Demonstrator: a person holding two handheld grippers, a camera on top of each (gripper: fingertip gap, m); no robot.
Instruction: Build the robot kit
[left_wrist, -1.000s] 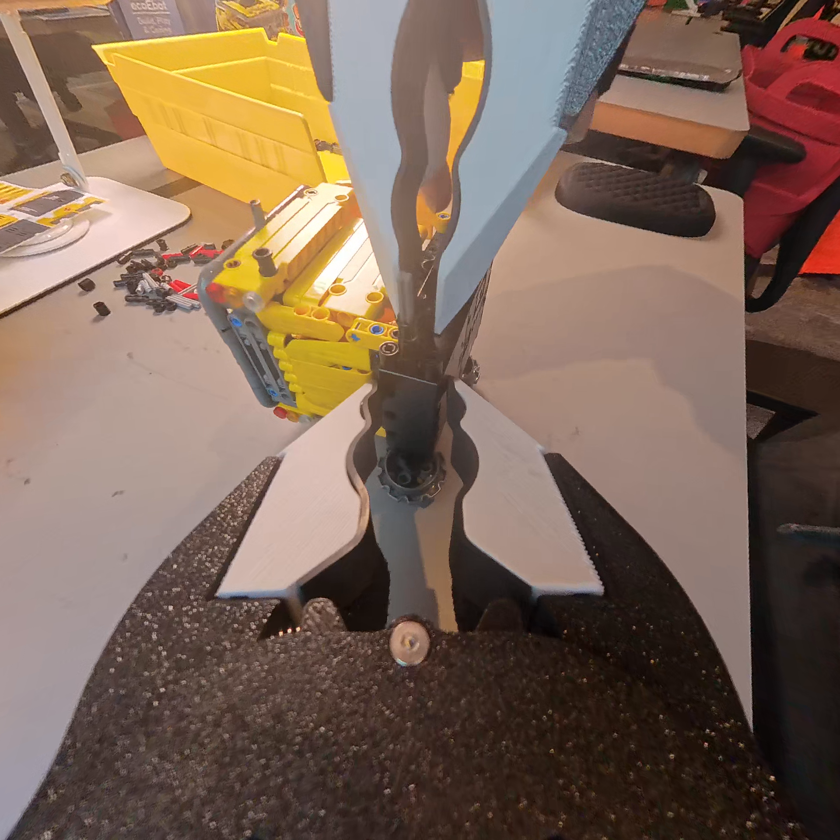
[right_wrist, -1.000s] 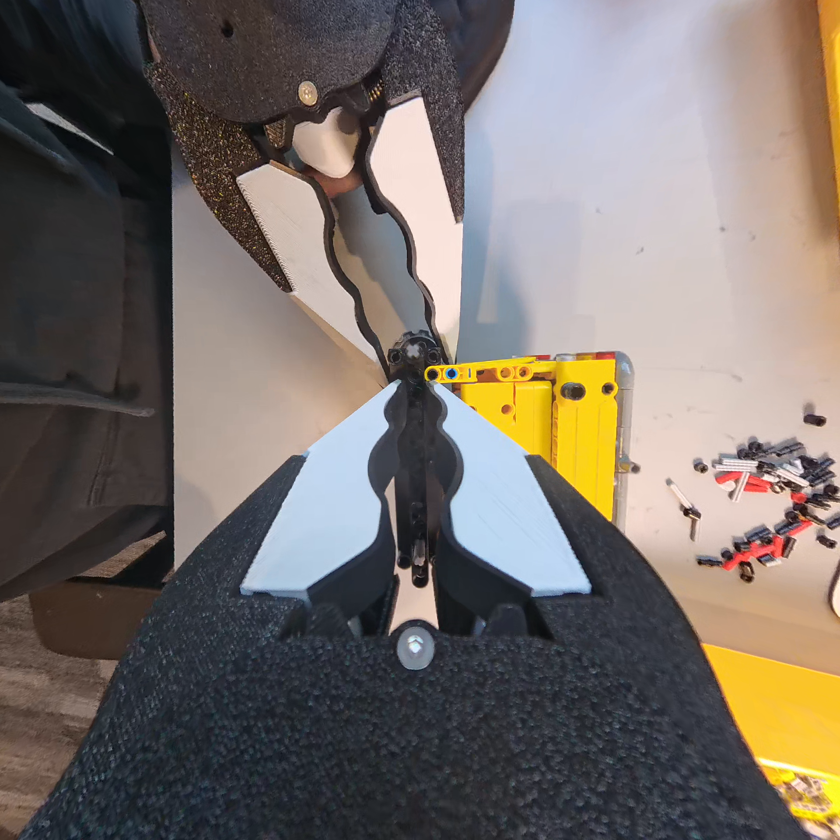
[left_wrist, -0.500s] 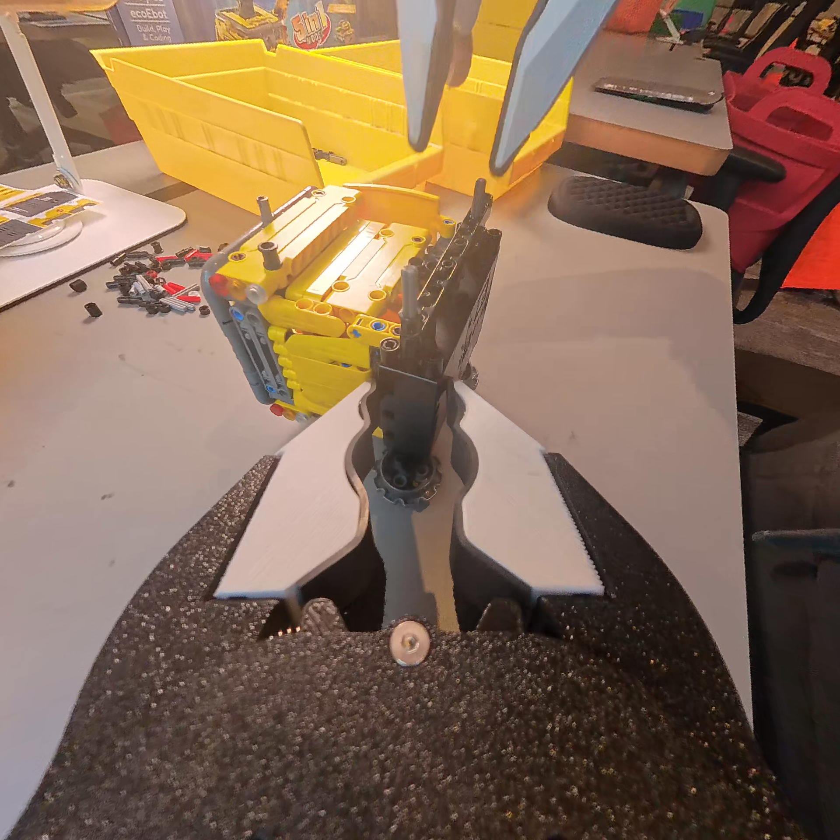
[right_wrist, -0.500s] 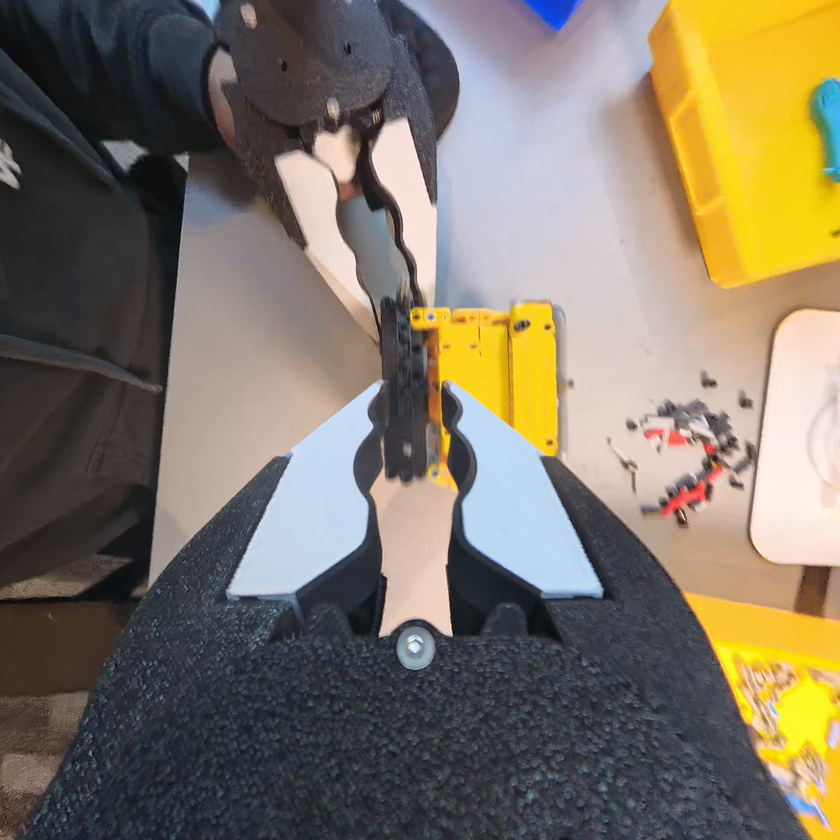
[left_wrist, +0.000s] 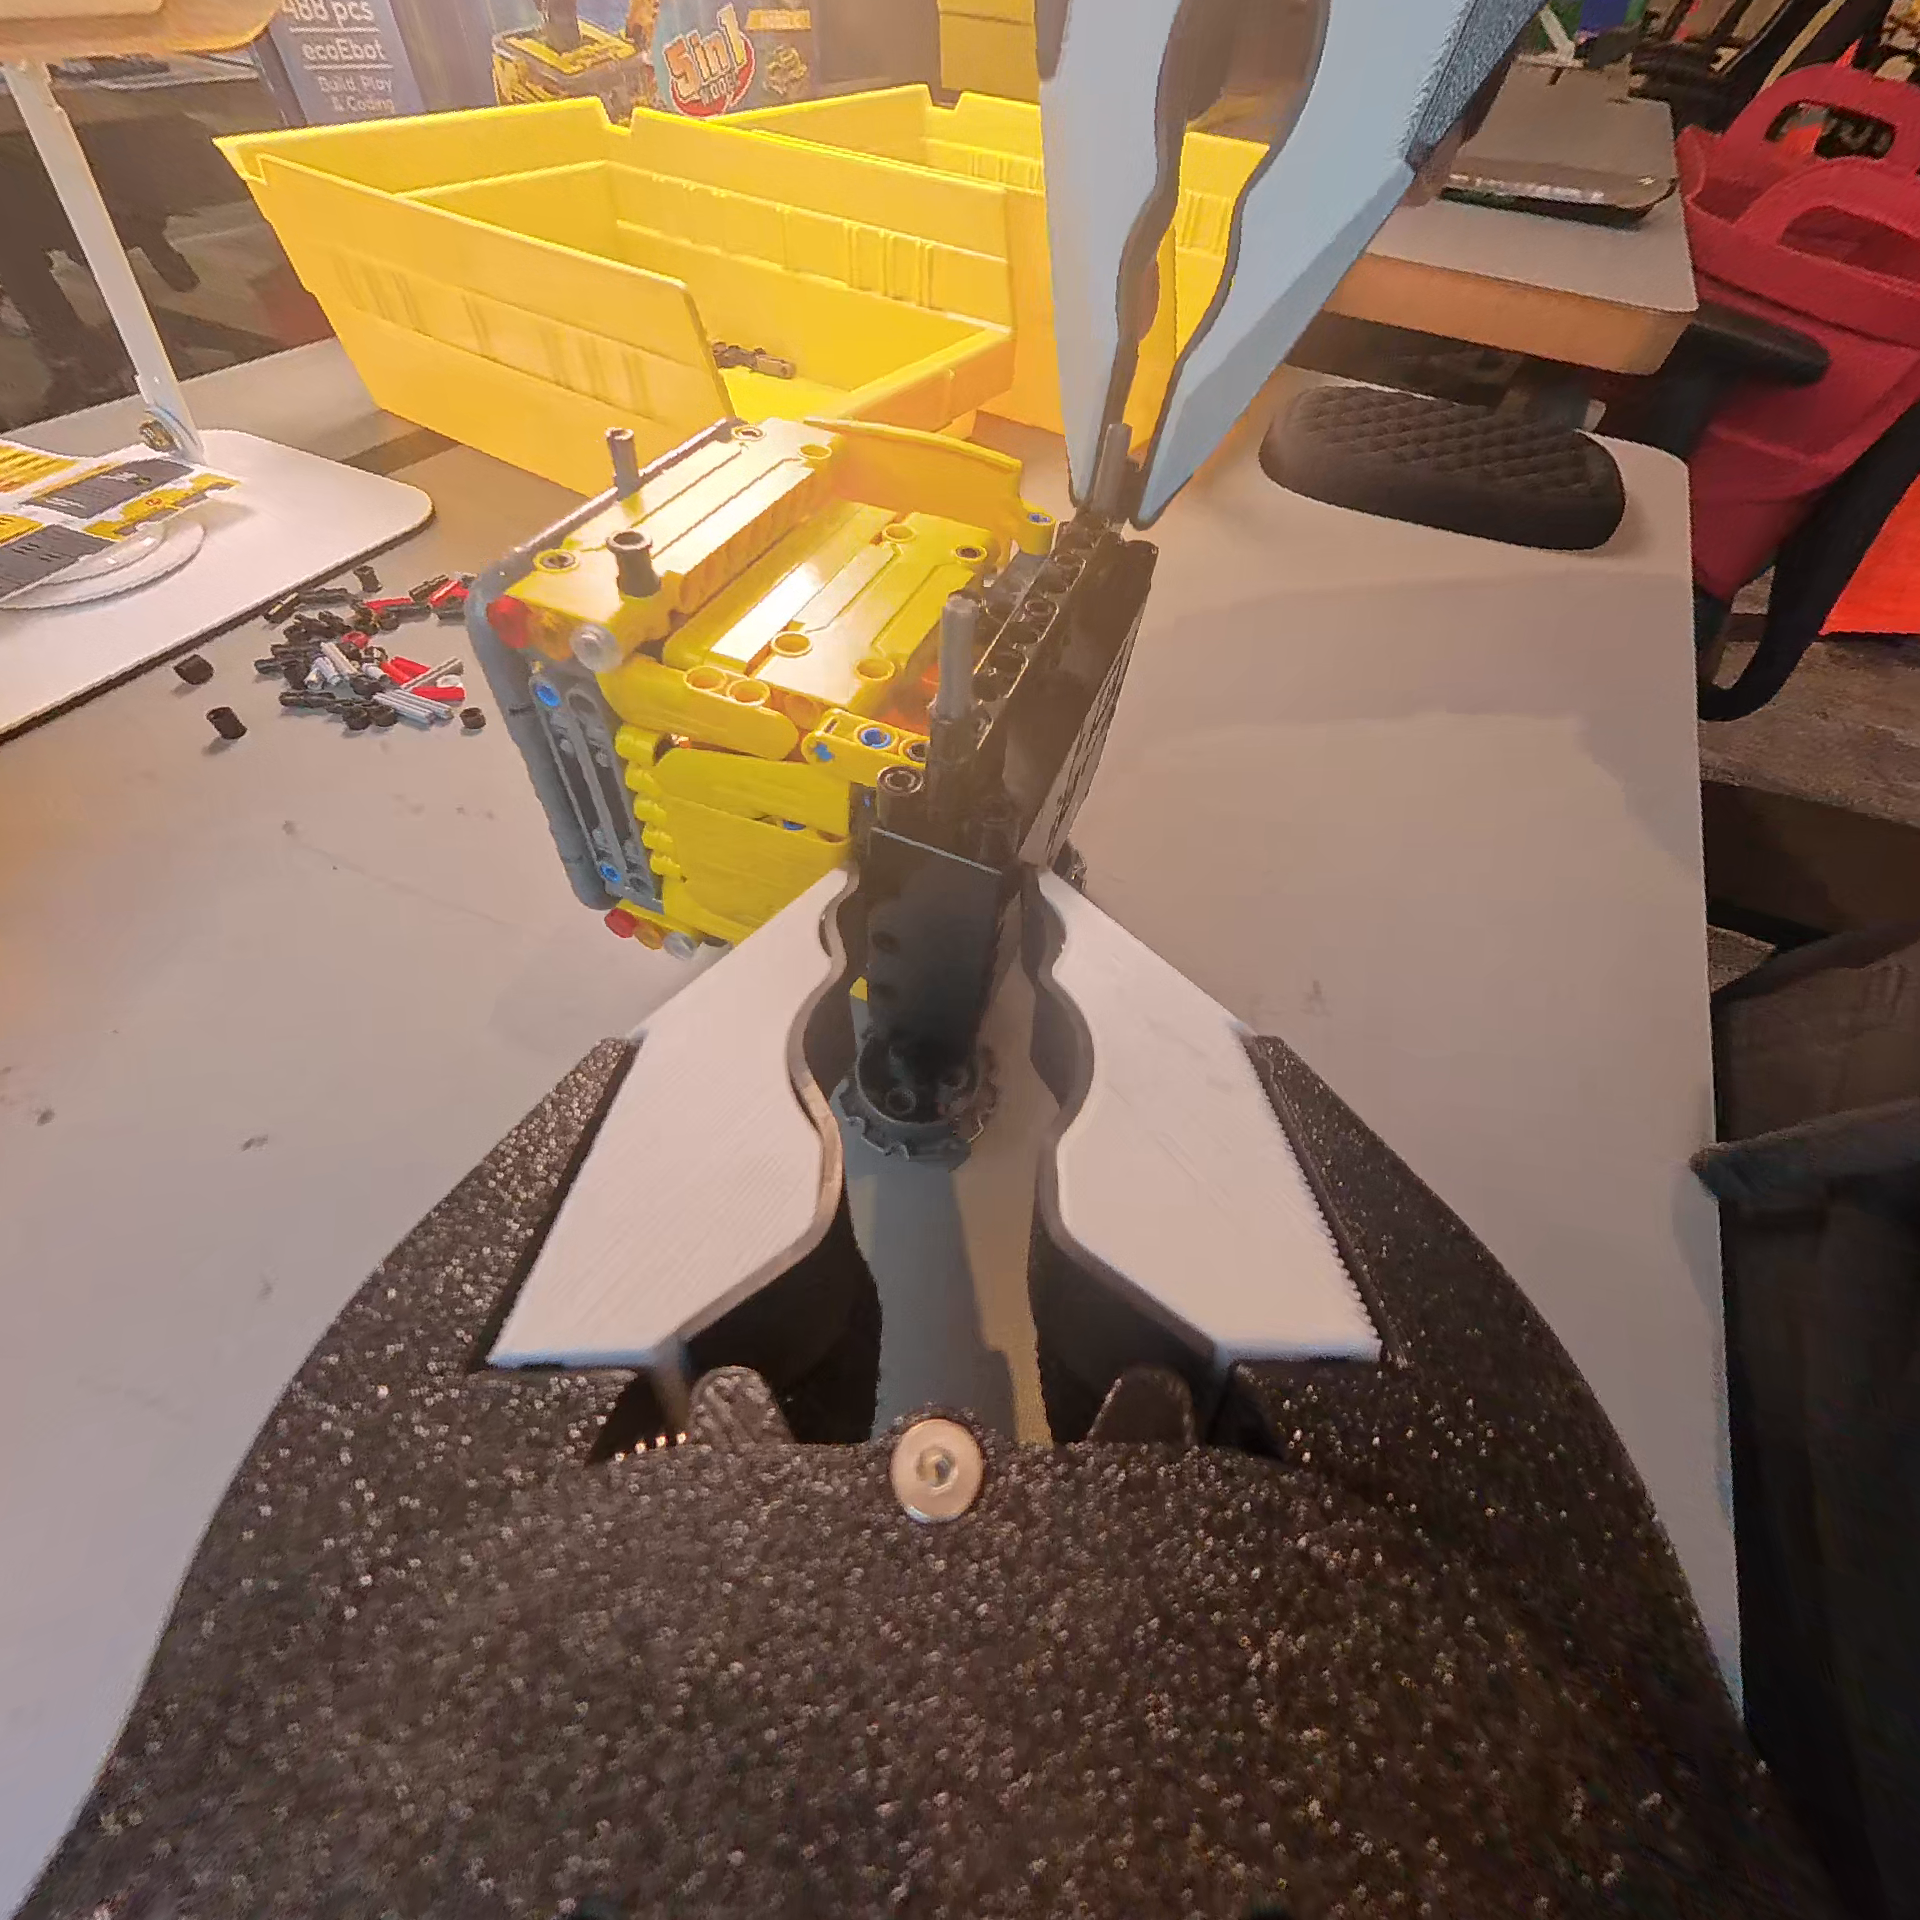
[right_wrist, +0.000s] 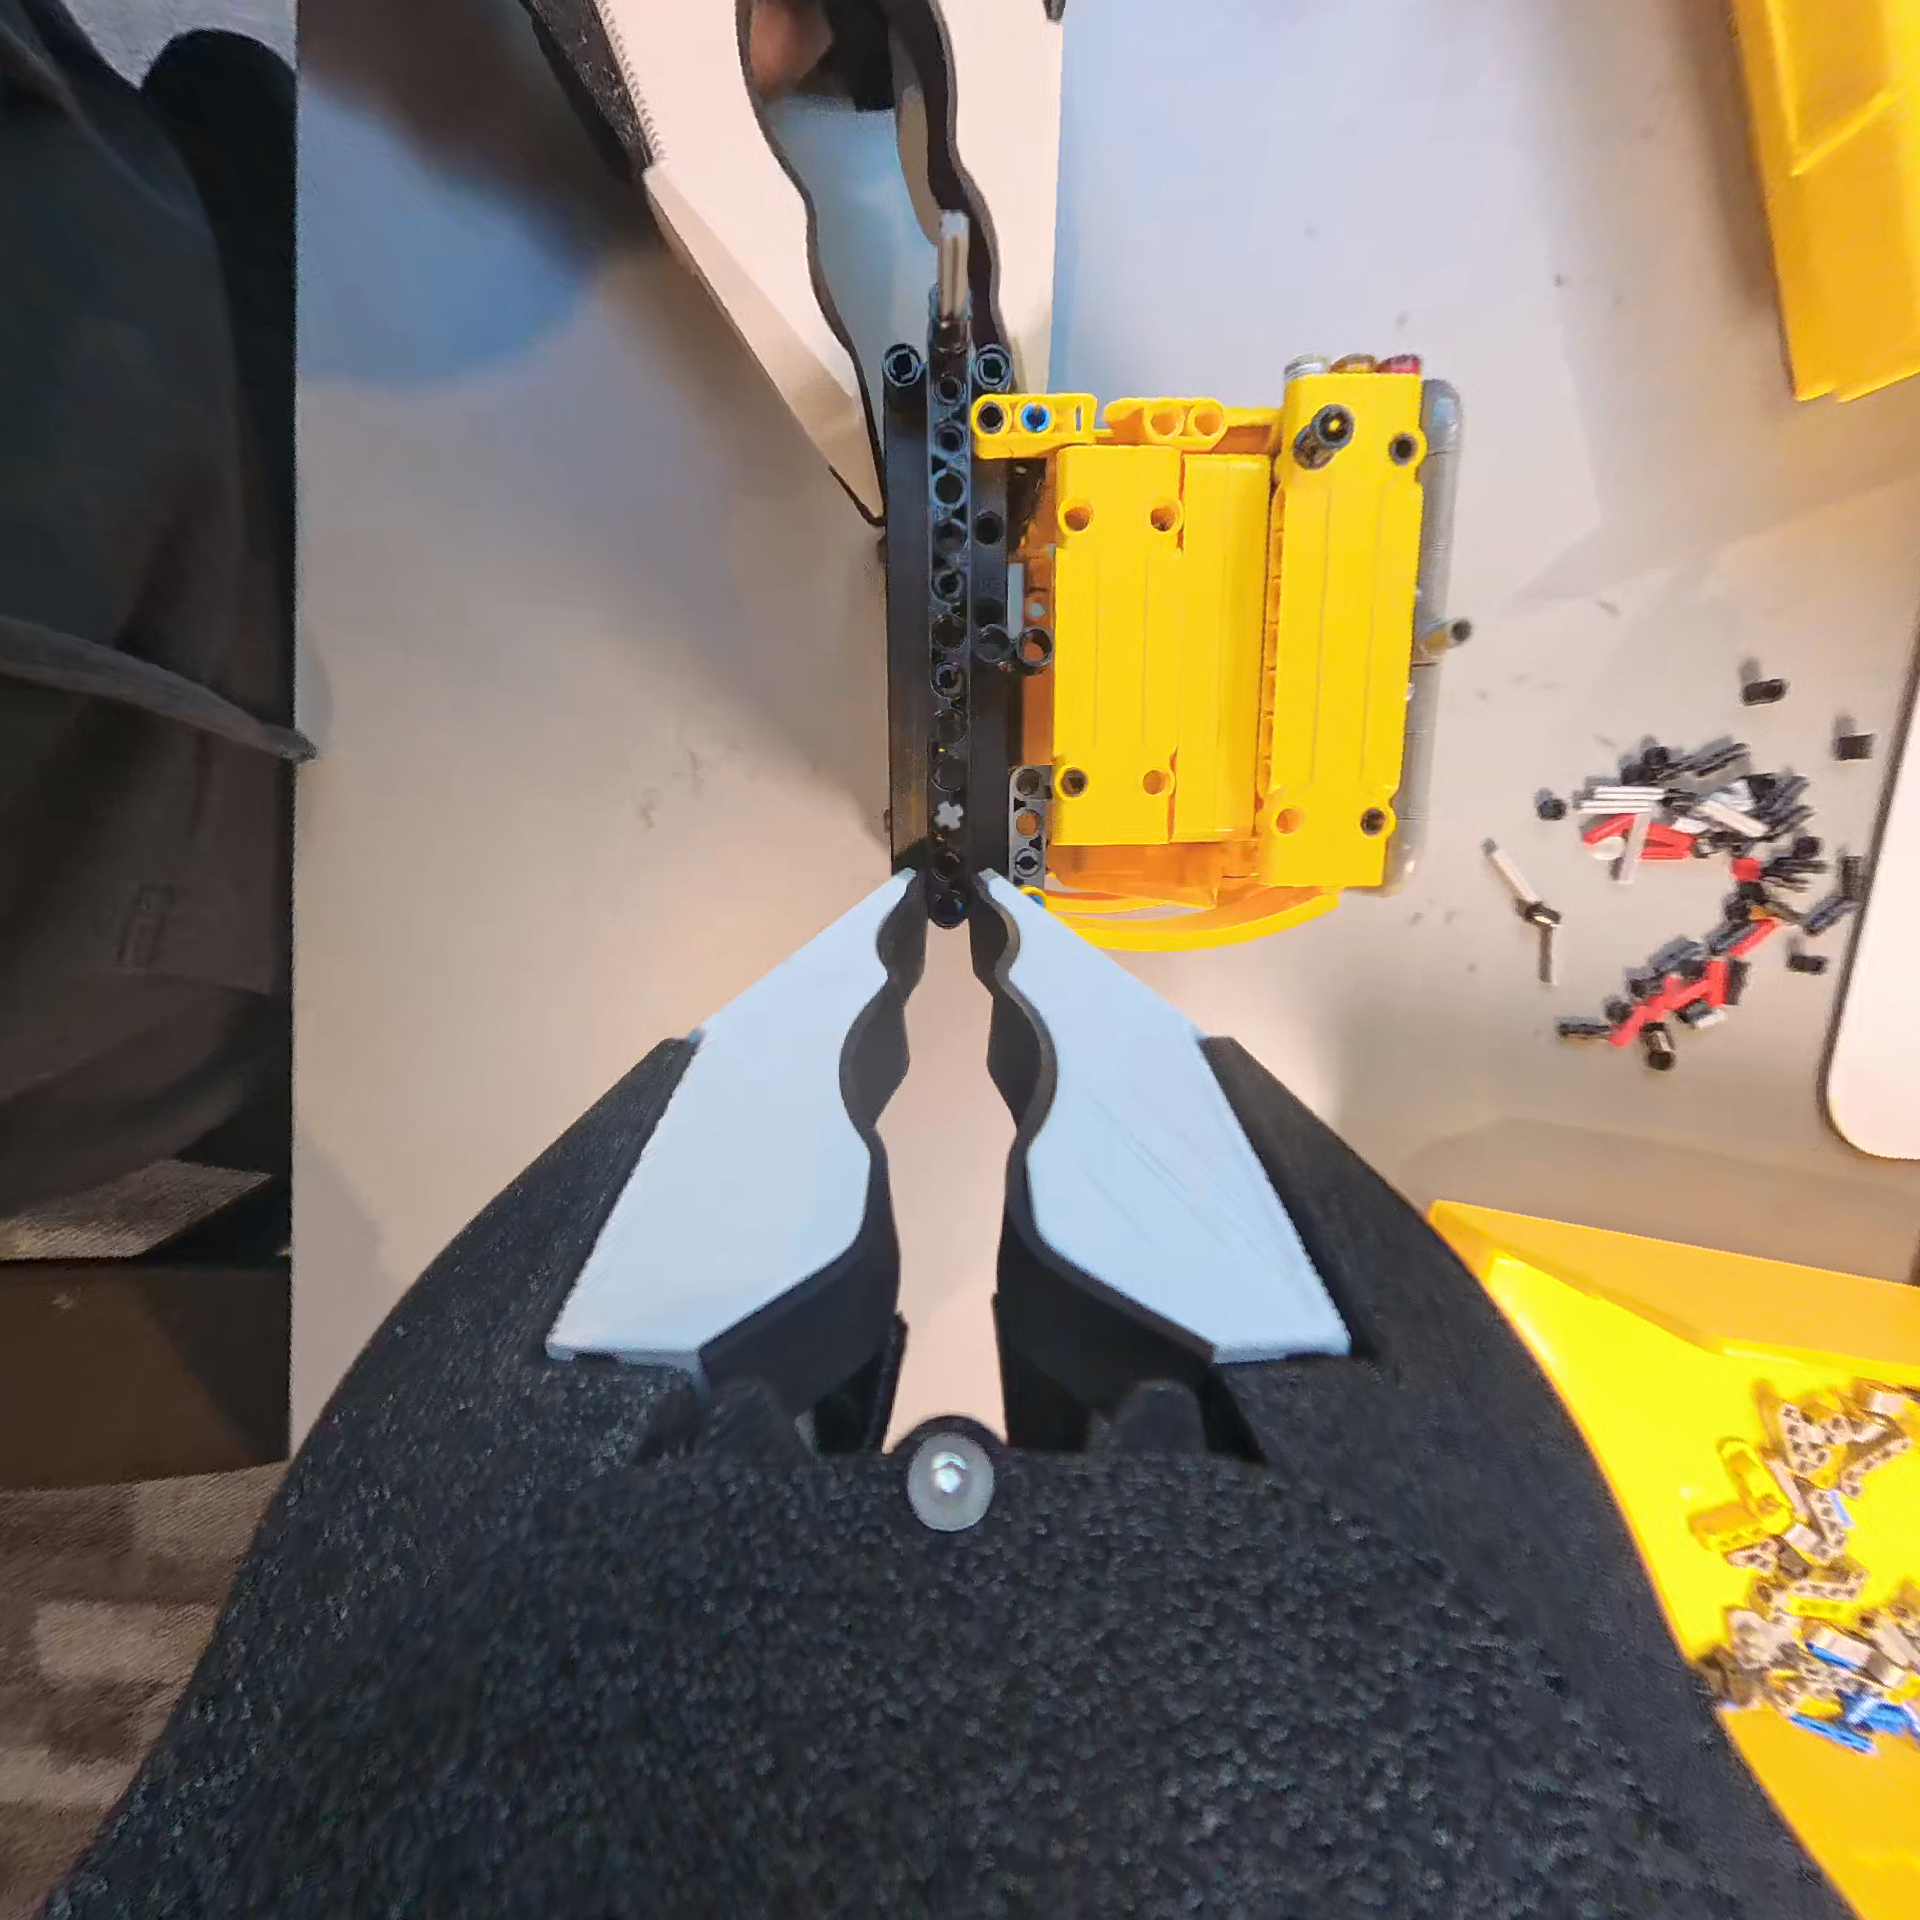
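Grippers are meeting at one toy: a yellow brick model (left_wrist: 748, 665) with a black beam frame (left_wrist: 1039, 665) along one side, standing on the grey table (left_wrist: 260, 987). The left gripper (left_wrist: 935, 883) is clamping the near end of the black beam frame, its pale fingers (left_wrist: 727, 1122) pressing in on both sides, and a black gear (left_wrist: 909, 1101) on that end is sitting between them, low in the gap. The right gripper (right_wrist: 948, 888) is reaching the far end of the same frame from above; in its own view the tips are closing on the last hole of the frame, and in the left wrist view they are pinching a thin grey pin (left_wrist: 1112, 468) sticking up from that end. Whether they are squeezing the pin or only the beam is hard to say.

In the right wrist view the yellow brick model is lying just right of the black beam frame and touching it. Loose black, red and grey small parts (right_wrist: 1714, 883) are lying scattered on the table, well apart from both grippers. Yellow bins (left_wrist: 623, 270) are standing behind the model, and another bin (right_wrist: 1714, 1507) with mixed pieces is being cut off at the right edge of the right wrist view. A white stand base (left_wrist: 156, 540) with a sheet of stickers is sitting at the far left. A black padded armrest (left_wrist: 1444, 468) is showing beyond the table corner. The left gripper's body is running off the top of the right wrist view, and the underside of the model is hidden.
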